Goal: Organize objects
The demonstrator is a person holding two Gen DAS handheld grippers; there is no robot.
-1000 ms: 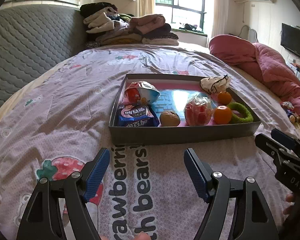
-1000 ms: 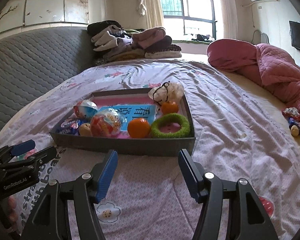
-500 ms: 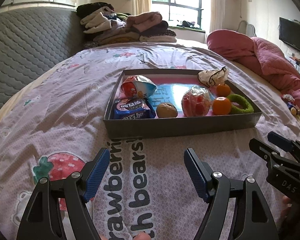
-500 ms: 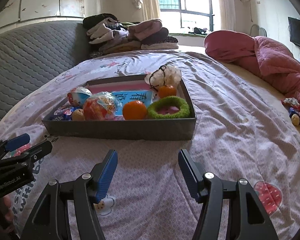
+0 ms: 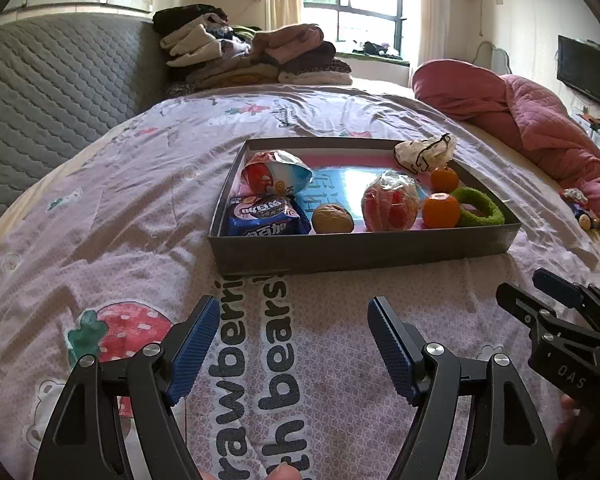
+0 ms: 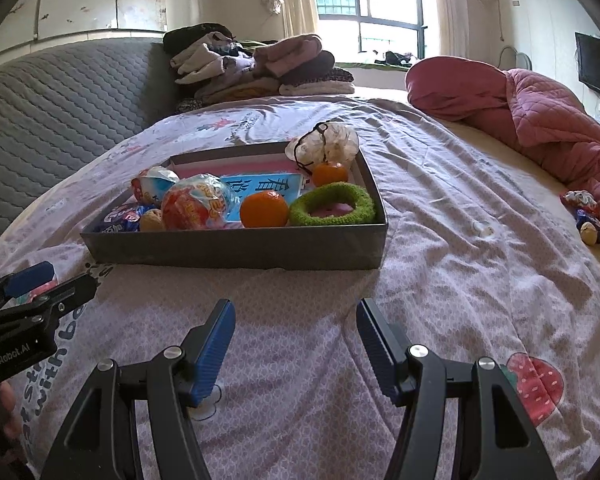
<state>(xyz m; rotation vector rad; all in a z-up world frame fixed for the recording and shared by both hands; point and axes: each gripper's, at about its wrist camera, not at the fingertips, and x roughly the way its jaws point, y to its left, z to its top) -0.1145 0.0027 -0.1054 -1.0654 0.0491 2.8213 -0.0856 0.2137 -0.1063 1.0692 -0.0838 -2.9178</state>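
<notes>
Your left gripper (image 5: pixel 290 334) has its blue fingers (image 5: pixel 194 342) spread wide with nothing between them, and it hovers low over the bed sheet (image 5: pixel 112 208) a little before the near wall of the box. Your right gripper (image 6: pixel 296 334) is the same: released, empty, over the sheet in front of the box's near wall.

The grey box (image 5: pixel 360 248) lies on the bed ahead of both grippers, and the things are inside it. On the left side you have a blue snack packet (image 5: pixel 266 216) and behind it a red and white packet (image 5: pixel 274 174). Near the middle sit a walnut (image 5: pixel 332 219) and a round wrapped sweet (image 5: pixel 390 208). To the right are two oranges (image 5: pixel 440 210), a green ring (image 5: pixel 480 208) and, at the far corner, a white bag (image 5: pixel 424 152) that leans on the rim. Some small items (image 6: pixel 586 216) lie well apart on the bed at the far right.

I judge that this picture fits two stages: the things already gathered in the box with your hands drawn back, or a full box that you are about to sort. So I cannot name the step. For any next move, both fingers are wide enough for the fruit; the packets and the bag are soft and will crumple when pinched.
</notes>
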